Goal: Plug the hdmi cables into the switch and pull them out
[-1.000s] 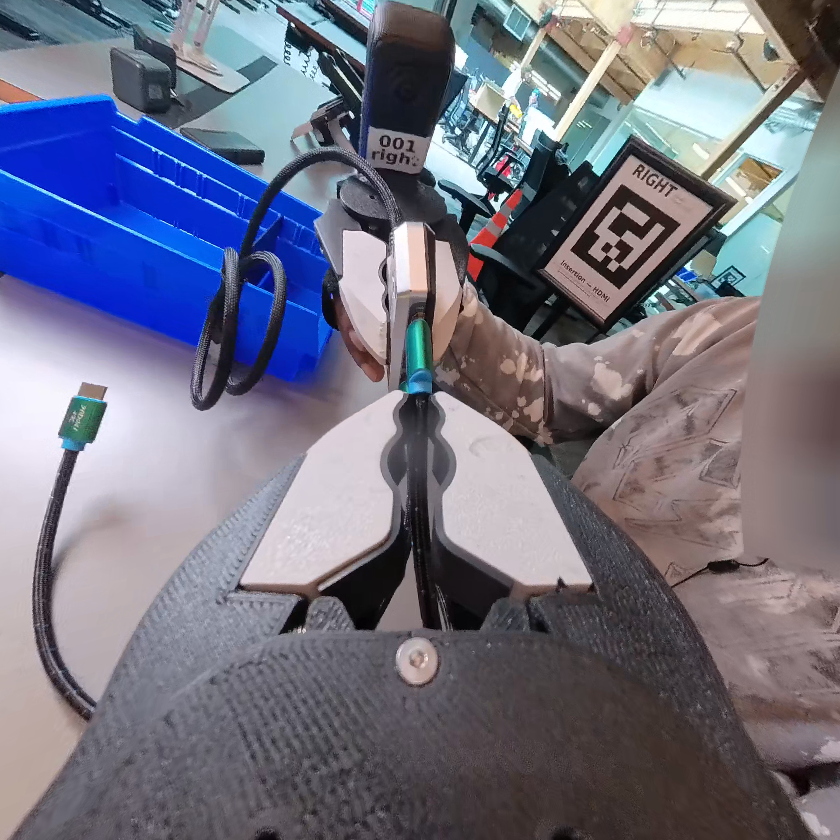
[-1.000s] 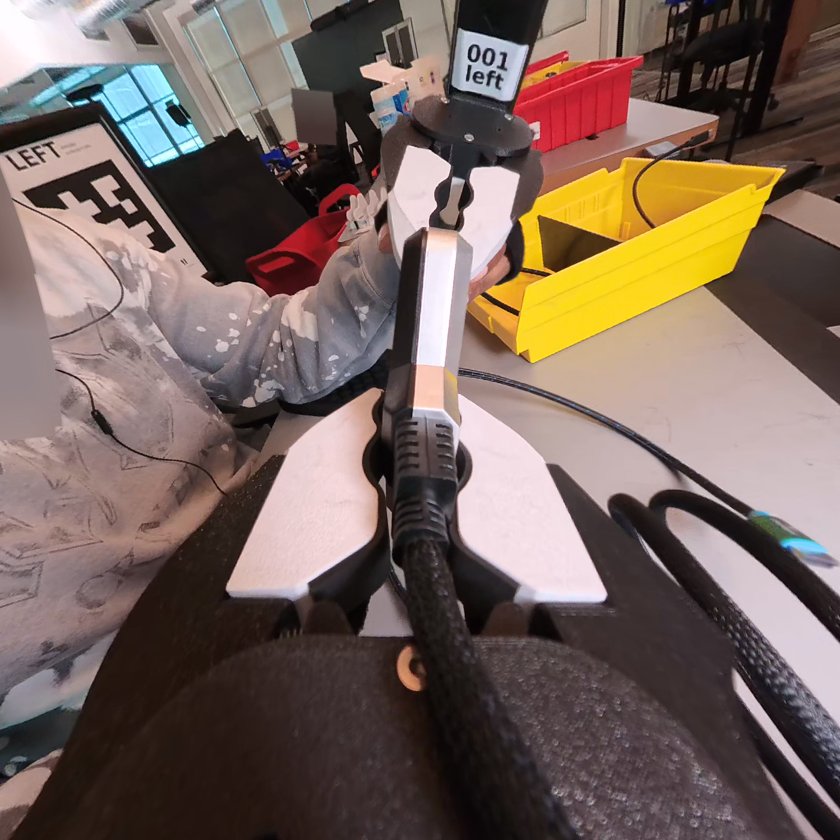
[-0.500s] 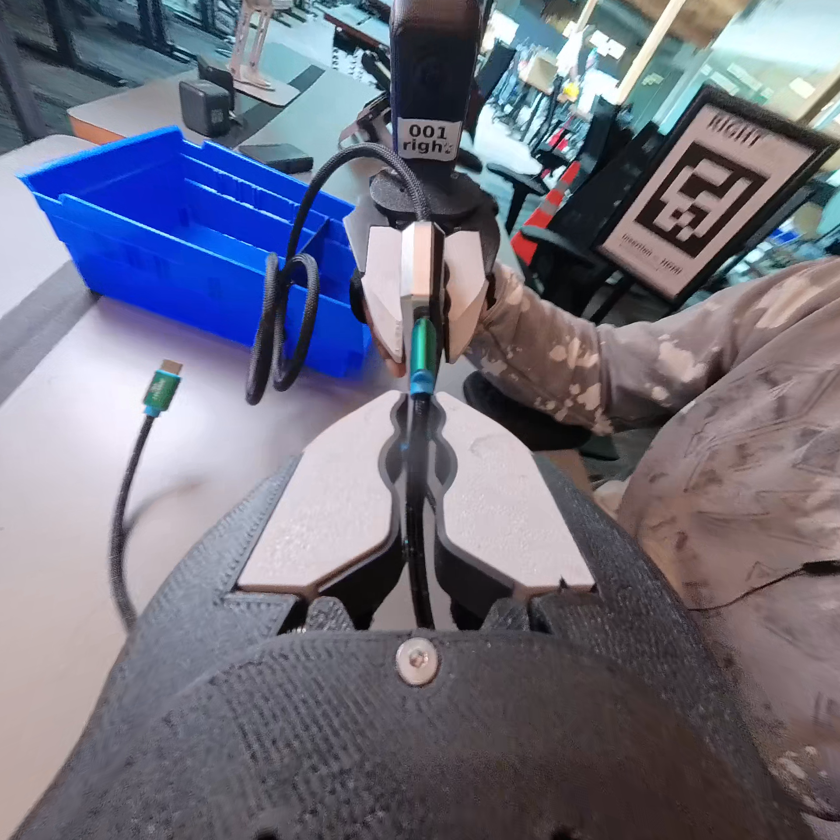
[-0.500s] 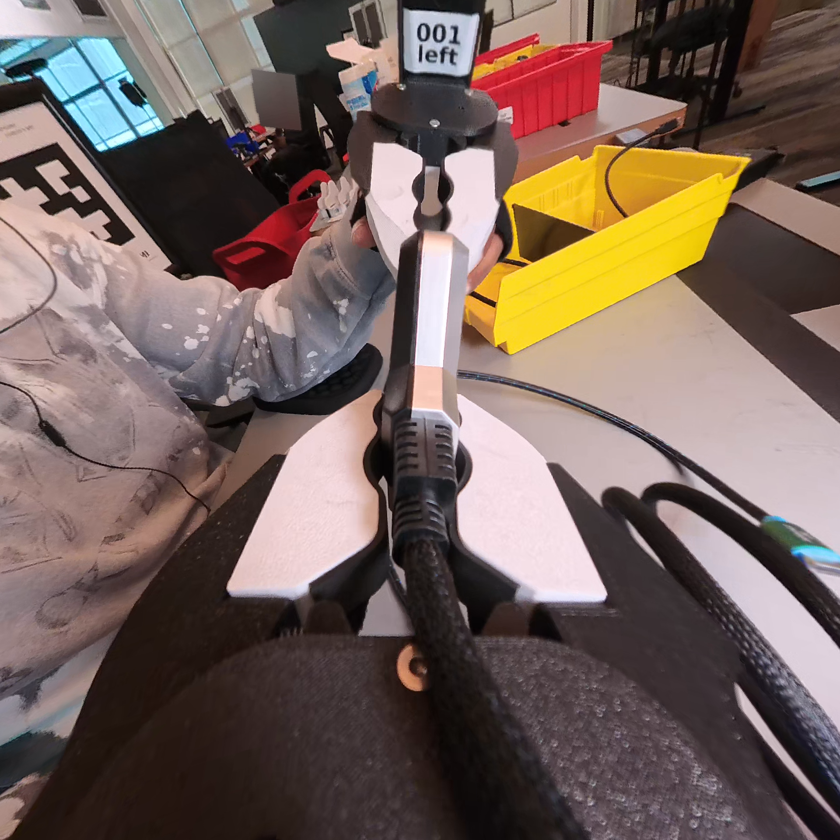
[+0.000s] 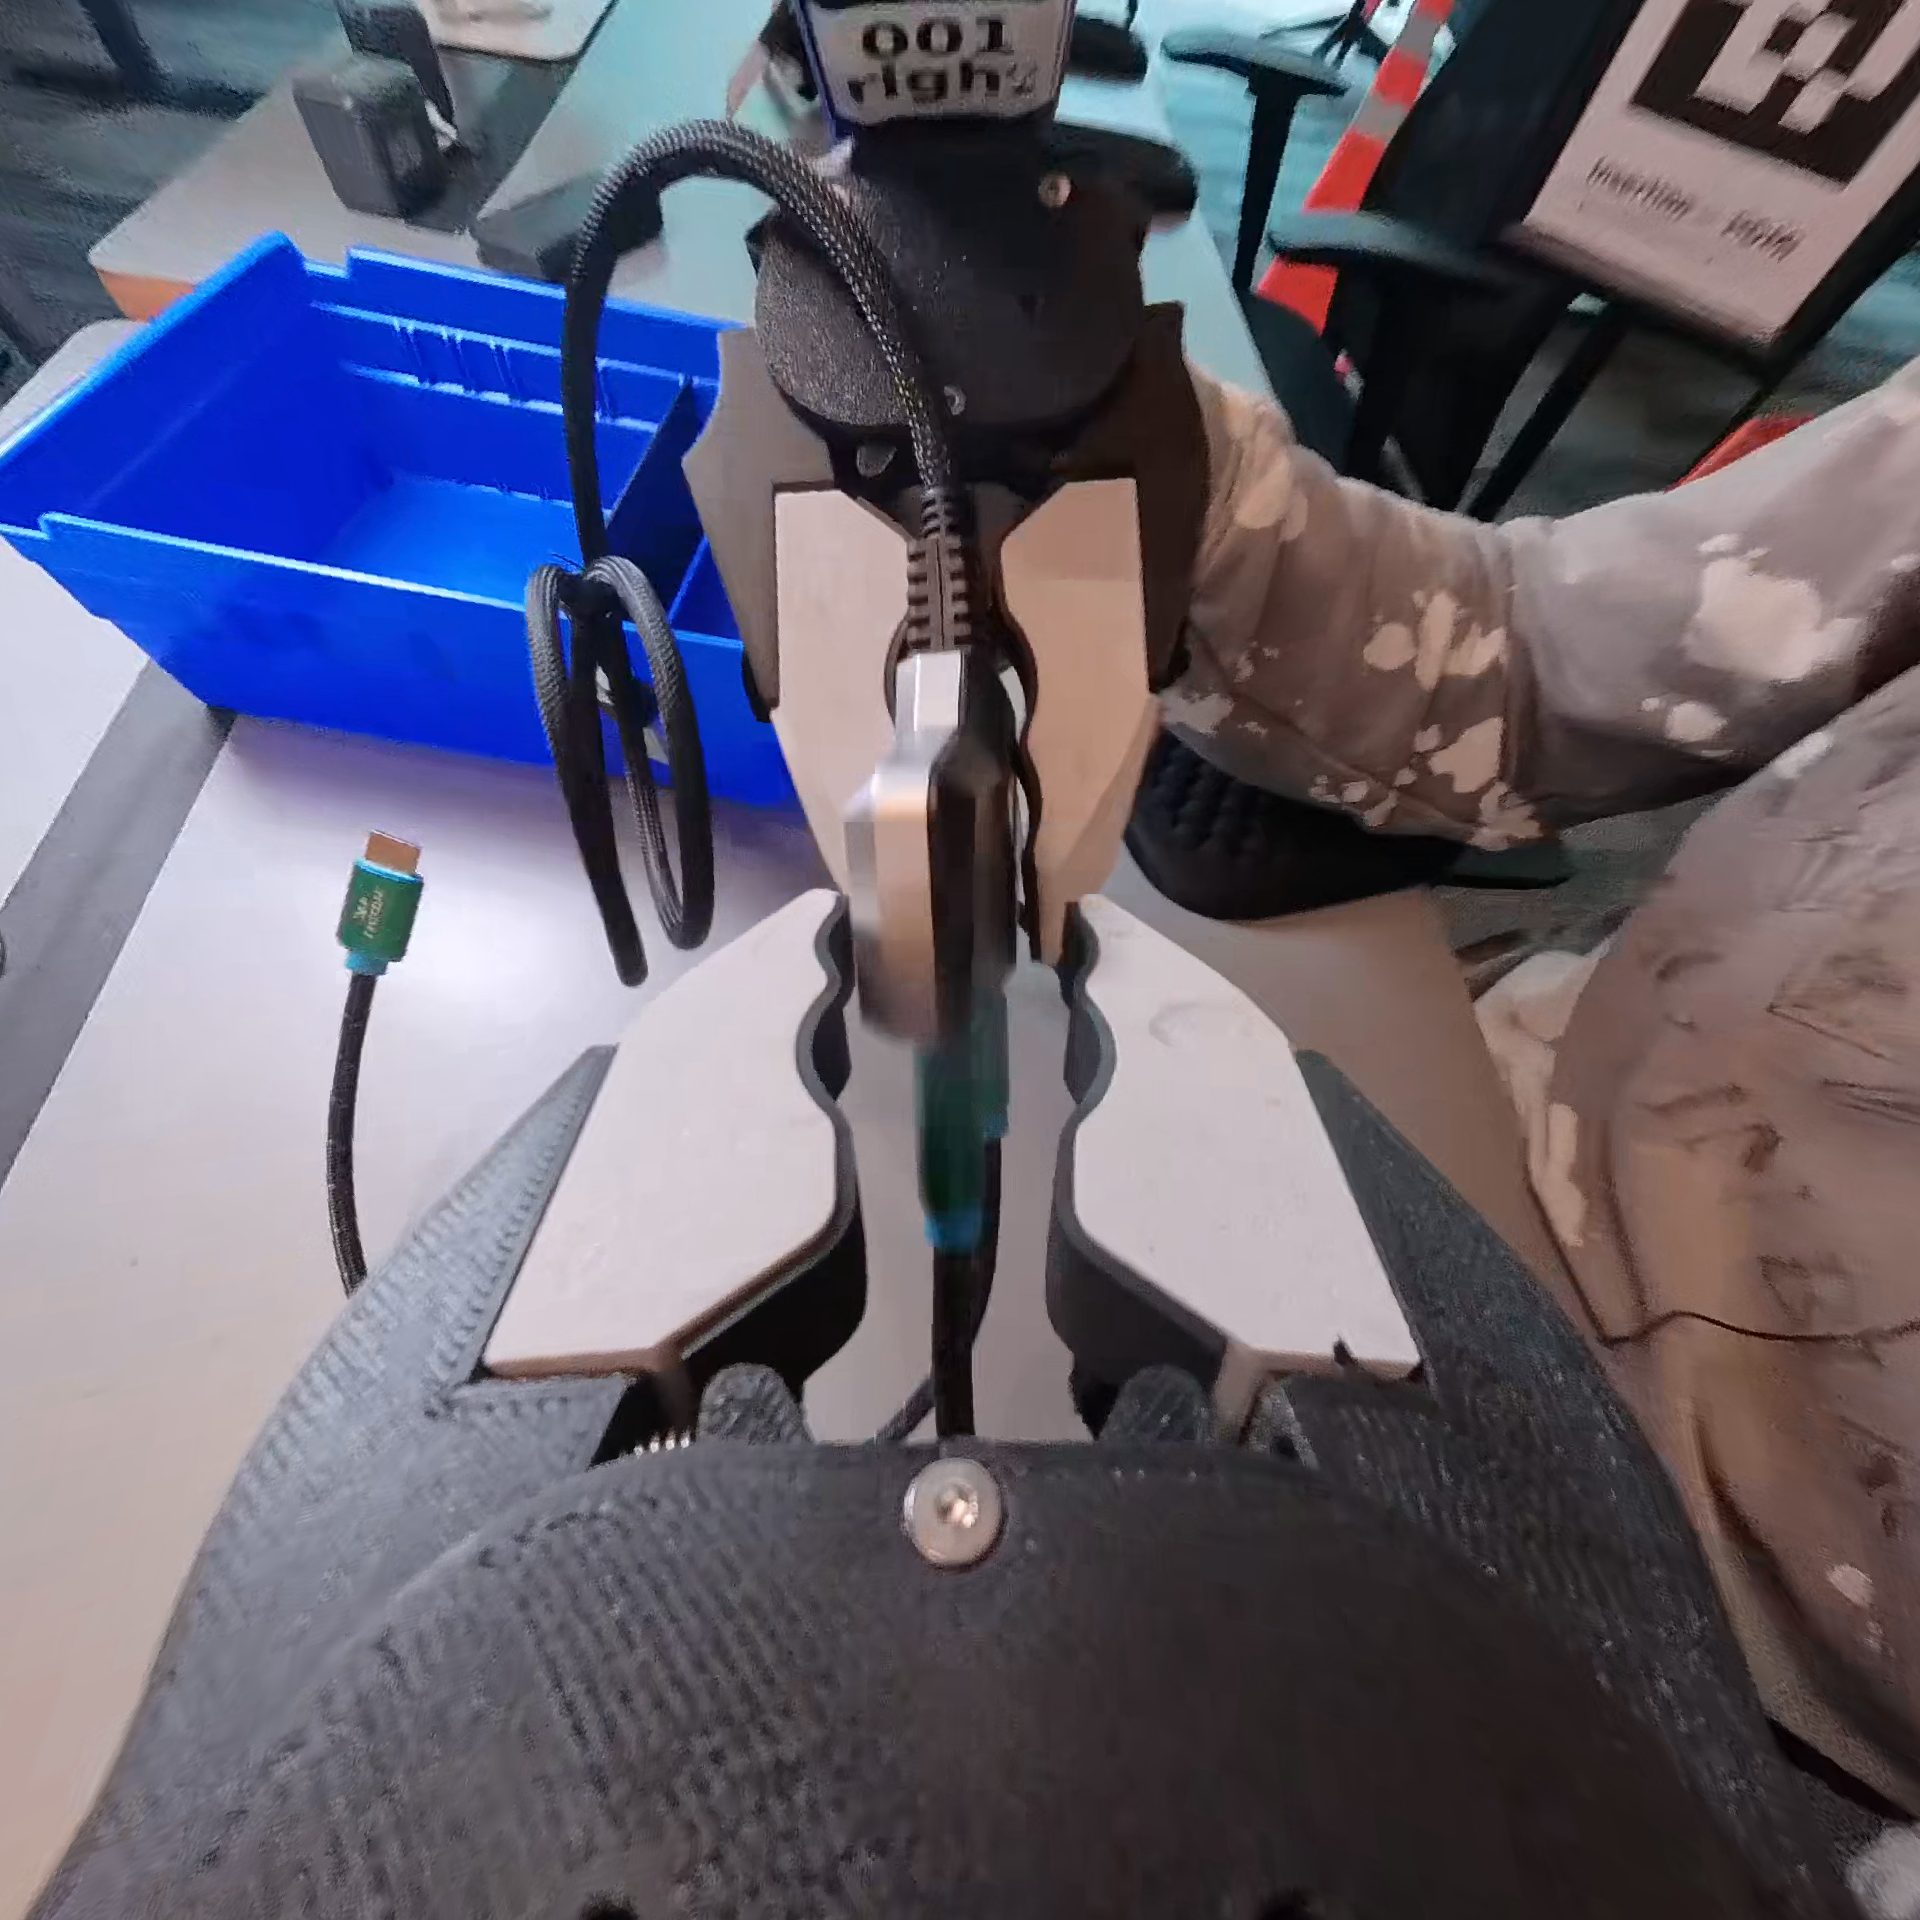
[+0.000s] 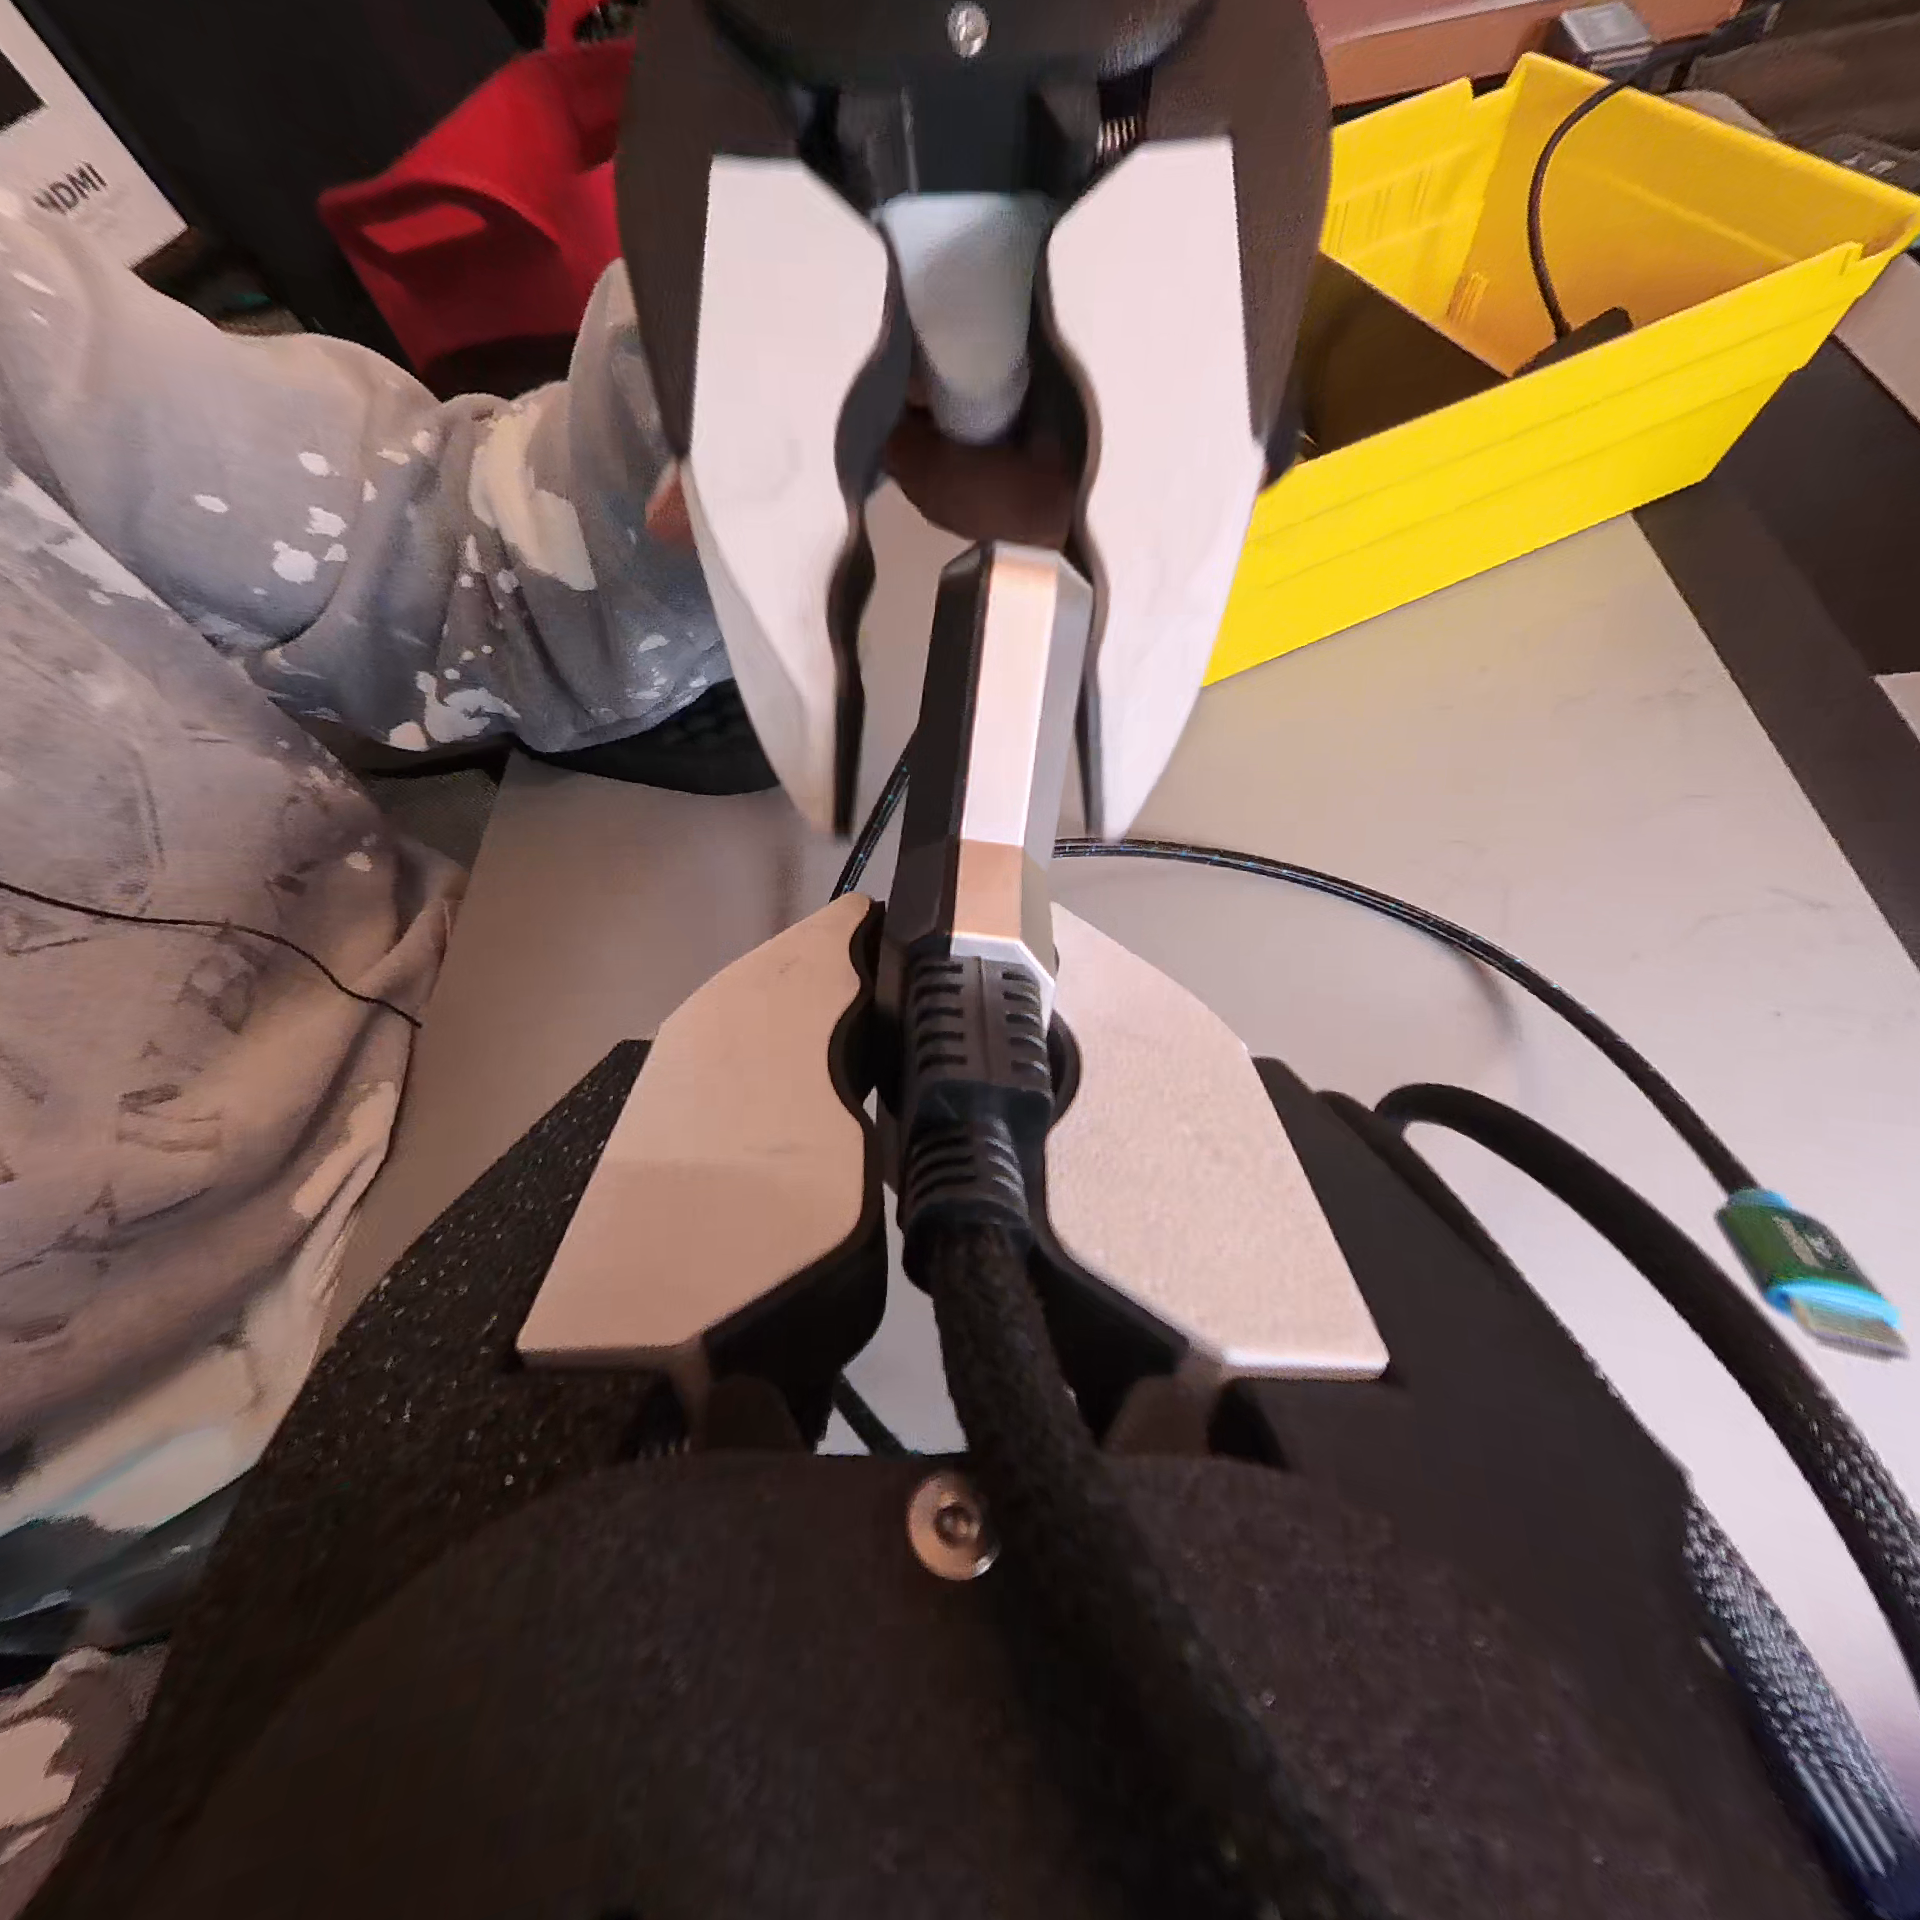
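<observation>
My right gripper (image 6: 961, 935) is shut on the cable end of the silver and black HDMI switch (image 6: 1013, 707) and holds it above the table. It also shows facing me in the left wrist view (image 5: 951, 831). A green HDMI plug (image 5: 956, 1132) sits at the switch's (image 5: 904, 883) near end, blurred, and looks plugged in. My left gripper (image 5: 956, 935) is open, and its fingers straddle the green plug and the switch's end without pinching them. It shows open in the right wrist view (image 6: 977, 810). A second green plug (image 5: 379, 904) lies loose on the table and also shows in the right wrist view (image 6: 1787, 1273).
A blue bin (image 5: 312, 520) stands at the far left with a coiled black braided cable (image 5: 623, 727) hanging in front of it. A yellow bin (image 6: 1558, 416) holding a cable stands at the back right. A person's sleeve (image 5: 1455, 644) and body lie close on one side.
My left gripper has opened, letting go of the green plug's cable, and has moved forward so its fingers now straddle the plug and the switch's end. The two grippers are much closer together.
</observation>
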`<act>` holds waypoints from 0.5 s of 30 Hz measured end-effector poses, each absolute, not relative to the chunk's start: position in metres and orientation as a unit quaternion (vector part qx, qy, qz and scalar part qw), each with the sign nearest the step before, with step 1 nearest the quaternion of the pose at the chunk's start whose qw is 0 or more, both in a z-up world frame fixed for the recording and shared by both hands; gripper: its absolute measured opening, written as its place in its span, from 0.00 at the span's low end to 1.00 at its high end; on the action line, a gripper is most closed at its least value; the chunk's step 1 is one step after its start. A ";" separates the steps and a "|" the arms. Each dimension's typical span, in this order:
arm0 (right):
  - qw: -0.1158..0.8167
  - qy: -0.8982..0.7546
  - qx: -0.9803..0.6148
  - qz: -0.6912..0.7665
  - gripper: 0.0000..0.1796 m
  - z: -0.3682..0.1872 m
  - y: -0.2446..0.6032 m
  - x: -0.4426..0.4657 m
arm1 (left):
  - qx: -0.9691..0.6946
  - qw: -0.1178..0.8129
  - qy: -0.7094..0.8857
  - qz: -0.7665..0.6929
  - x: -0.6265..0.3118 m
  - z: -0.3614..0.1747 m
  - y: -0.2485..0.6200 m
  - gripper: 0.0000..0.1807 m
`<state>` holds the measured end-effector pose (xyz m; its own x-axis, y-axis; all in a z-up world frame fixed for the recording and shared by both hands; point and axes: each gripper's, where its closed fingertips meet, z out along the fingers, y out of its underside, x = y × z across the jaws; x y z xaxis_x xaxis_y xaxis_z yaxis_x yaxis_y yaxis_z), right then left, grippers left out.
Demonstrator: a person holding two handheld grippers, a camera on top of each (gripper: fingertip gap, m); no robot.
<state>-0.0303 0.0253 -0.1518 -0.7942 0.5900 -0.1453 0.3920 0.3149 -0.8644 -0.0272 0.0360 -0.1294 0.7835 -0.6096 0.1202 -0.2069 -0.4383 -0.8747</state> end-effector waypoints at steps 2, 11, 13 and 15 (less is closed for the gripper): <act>0.113 -0.808 -0.303 0.493 0.14 -0.154 0.025 -0.033 | -0.826 0.464 0.246 -0.202 -0.025 -0.134 0.043 0.16; 0.201 -0.703 -0.312 0.606 0.22 -0.097 0.049 -0.044 | -0.773 0.532 0.205 -0.278 -0.040 -0.105 0.043 0.12; 0.204 -0.697 -0.312 0.612 0.22 -0.095 0.051 -0.044 | -0.768 0.541 0.203 -0.277 -0.041 -0.104 0.045 0.12; 0.208 -0.694 -0.316 0.613 0.15 -0.093 0.054 -0.045 | -0.762 0.545 0.204 -0.284 -0.039 -0.103 0.046 0.12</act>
<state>-0.0453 0.0543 -0.0929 -0.7129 0.6943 -0.0985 0.1836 0.0492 -0.9818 -0.0390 0.0460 -0.1028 0.7559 -0.6199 0.2105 -0.0010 -0.3227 -0.9465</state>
